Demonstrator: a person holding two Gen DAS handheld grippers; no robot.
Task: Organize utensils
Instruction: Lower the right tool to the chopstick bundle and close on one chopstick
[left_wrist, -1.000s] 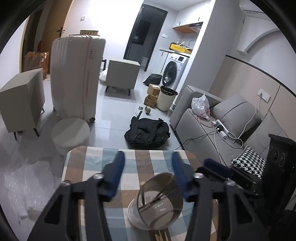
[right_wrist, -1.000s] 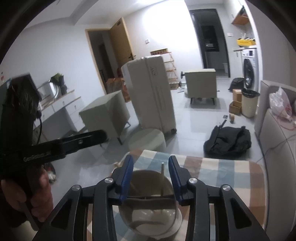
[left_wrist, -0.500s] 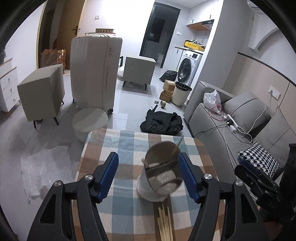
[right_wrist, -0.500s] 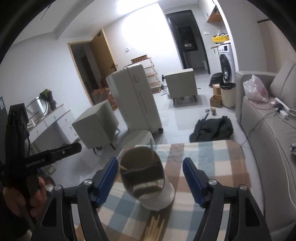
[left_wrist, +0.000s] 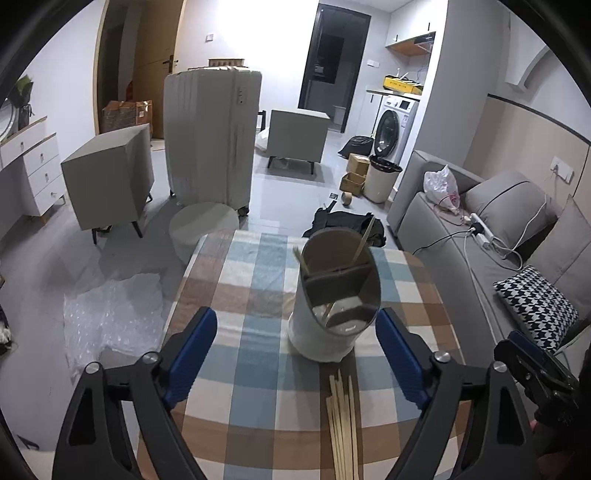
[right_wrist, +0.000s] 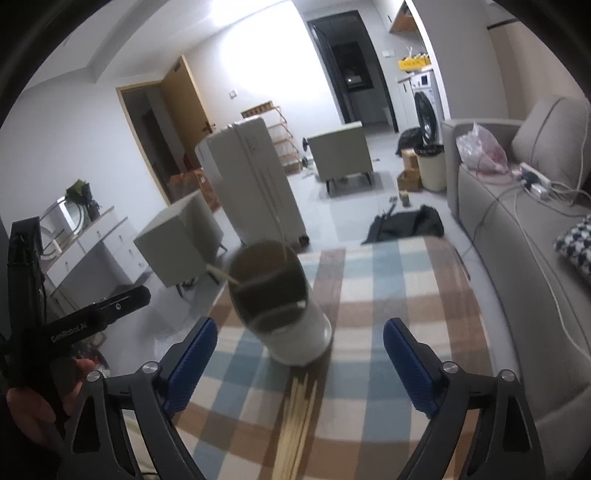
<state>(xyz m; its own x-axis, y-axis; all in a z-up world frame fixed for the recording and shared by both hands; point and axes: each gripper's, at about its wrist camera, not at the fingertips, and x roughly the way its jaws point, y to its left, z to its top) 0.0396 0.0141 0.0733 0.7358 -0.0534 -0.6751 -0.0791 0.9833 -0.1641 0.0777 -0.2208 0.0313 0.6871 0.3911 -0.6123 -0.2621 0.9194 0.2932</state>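
A white round utensil holder (left_wrist: 332, 295) with a dark divider stands on the checked table (left_wrist: 258, 288), with two chopsticks leaning inside it. A bundle of wooden chopsticks (left_wrist: 342, 424) lies flat on the cloth just in front of it. My left gripper (left_wrist: 297, 354) is back from the holder, jaws opening wide, nothing between them. In the right wrist view the holder (right_wrist: 284, 314) and the chopstick bundle (right_wrist: 297, 417) sit ahead of my right gripper (right_wrist: 299, 358), whose jaws are also opening and hold nothing. The left gripper's body (right_wrist: 74, 325) shows at the left edge, held by a hand.
A grey sofa (left_wrist: 480, 236) runs along the table's right side, with cables and a checked cushion on it. Beyond the table's far edge stand a round stool (left_wrist: 203, 229), a white suitcase (left_wrist: 210, 136), a black bag on the floor and bubble wrap at the left.
Both grippers have let go of the holder, opened wide and drawn back from it. The holder now stands alone on the table, and the chopstick bundle has come into view.
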